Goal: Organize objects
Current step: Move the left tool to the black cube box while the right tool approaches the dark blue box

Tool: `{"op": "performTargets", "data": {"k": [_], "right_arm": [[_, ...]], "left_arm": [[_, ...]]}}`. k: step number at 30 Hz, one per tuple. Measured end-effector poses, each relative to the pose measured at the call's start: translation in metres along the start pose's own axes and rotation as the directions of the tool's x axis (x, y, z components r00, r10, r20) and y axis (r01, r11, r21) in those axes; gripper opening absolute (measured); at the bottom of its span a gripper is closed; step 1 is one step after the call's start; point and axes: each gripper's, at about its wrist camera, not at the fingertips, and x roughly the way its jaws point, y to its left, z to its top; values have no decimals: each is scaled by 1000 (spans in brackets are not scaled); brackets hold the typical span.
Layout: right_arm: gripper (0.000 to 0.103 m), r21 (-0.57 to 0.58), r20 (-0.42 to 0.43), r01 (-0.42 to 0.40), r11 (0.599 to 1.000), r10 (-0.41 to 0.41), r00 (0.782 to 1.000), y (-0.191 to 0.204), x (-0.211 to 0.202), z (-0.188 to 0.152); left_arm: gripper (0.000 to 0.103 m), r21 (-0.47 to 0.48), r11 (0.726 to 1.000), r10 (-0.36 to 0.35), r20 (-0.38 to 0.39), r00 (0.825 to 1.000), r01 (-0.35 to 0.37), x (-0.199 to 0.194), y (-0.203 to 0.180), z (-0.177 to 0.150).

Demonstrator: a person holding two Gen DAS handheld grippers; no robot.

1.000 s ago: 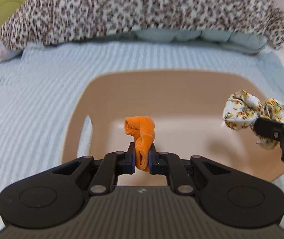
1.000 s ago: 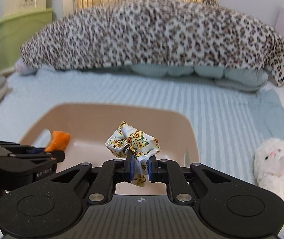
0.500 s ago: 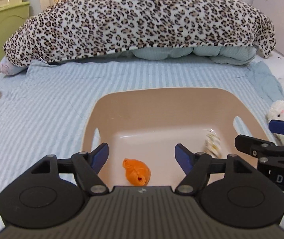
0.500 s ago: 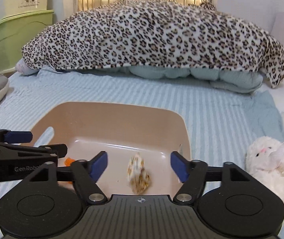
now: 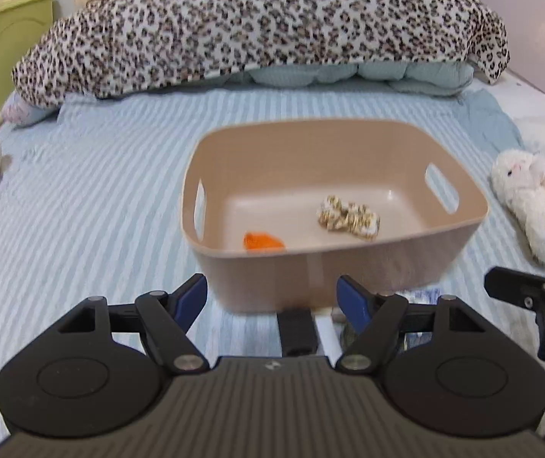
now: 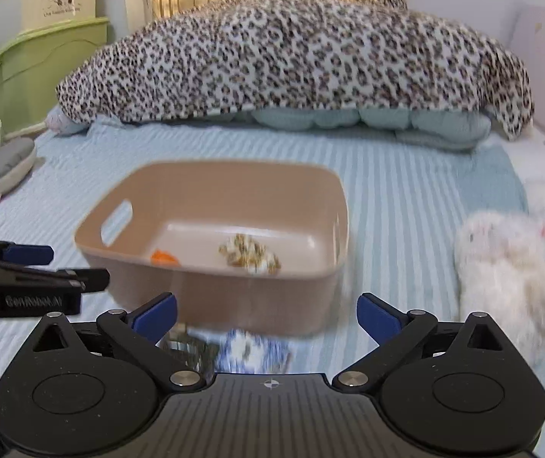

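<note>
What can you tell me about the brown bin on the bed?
The bin is tan, smooth like plastic, with rounded corners and a slot handle cut into each side wall. It stands upright and open-topped on the striped blue sheet. Inside, on its floor, lie an orange scrunchie and a flowered scrunchie, apart from each other. No gripper touches it.

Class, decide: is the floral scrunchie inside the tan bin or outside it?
Inside. The floral scrunchie lies on the tan bin's floor, apart from the orange one.

Can't make out the small stuff [image 6: 251, 351] just in front of the bin [image 6: 234, 297], way too blurry; orange scrunchie [image 5: 263, 241] half hidden behind the near wall.
</note>
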Motion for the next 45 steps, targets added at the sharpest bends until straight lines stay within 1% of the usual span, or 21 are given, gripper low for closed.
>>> {"op": "performTargets", "data": {"k": [4,6,10,13,18,22,24,26,28,32,34,35,37,39,40,41,42,43,44,45], "right_arm": [[103,-2,-48,18,1000,-18,999,-2,8,-19],[103,-1,-74,14,1000,-14,997,-4,15,-27],[103,8,-159,8,1000,-6,987,-6,35,-41],[103,-17,-186,7,1000,-10,982,-3,46,-46],[103,-55,-235,1,998,-14,972,7,69,-55],[103,-56,-267,-15,998,0,964,13,86,-60],[103,-53,-280,-15,998,-1,960,16,95,-62],[103,-33,-300,-31,999,20,954,19,101,-64],[103,-16,-299,-44,999,37,954,21,105,-64],[103,-6,-285,-25,1000,22,958,28,112,-63],[99,11,-281,-23,1000,25,959,29,115,-64],[95,15,-280,-22,1000,25,960,30,116,-64],[92,10,-281,-13,1000,15,959,32,117,-65],[86,9,-281,-17,1000,18,959,32,115,-66],[84,7,-281,-17,1000,18,959,32,114,-66],[79,1,-280,-15,1000,15,960,32,111,-67],[75,-2,-280,-14,1000,12,960,32,110,-68],[73,-3,-280,-14,1000,13,960,31,108,-69],[68,1,-281,-16,1000,15,960,30,106,-70],[63,10,-282,-18,1000,20,959,28,105,-70]], "left_arm": [[76,22,1000,22,-50,999,-21,11,3,-16],[76,18,1000,11,-82,997,-10,20,7,-24],[76,29,999,20,-165,986,-16,44,13,-36],[76,37,999,18,-191,982,-11,56,15,-41],[76,22,1000,-6,-238,971,11,75,17,-45],[76,41,999,-18,-244,970,29,83,11,-44],[76,41,998,-44,-246,968,56,86,8,-43],[76,33,997,-62,-239,969,72,88,7,-43],[76,31,997,-59,-226,972,68,92,6,-43],[76,13,998,-51,-190,981,55,99,6,-42],[76,-9,999,-52,-178,983,51,102,6,-39],[76,-18,999,-48,-174,984,45,103,7,-39],[75,-26,999,-42,-171,984,38,105,7,-38],[74,-36,998,-54,-164,985,49,104,9,-36],[72,-37,998,-60,-162,985,54,104,7,-35],[70,-35,997,-67,-163,984,63,103,8,-35],[64,-29,997,-73,-166,983,69,105,9,-33],[55,-21,997,-74,-173,982,71,104,8,-33],[50,-12,997,-79,-179,981,78,104,7,-34],[41,-2,996,-83,-187,979,84,104,6,-35]]}}
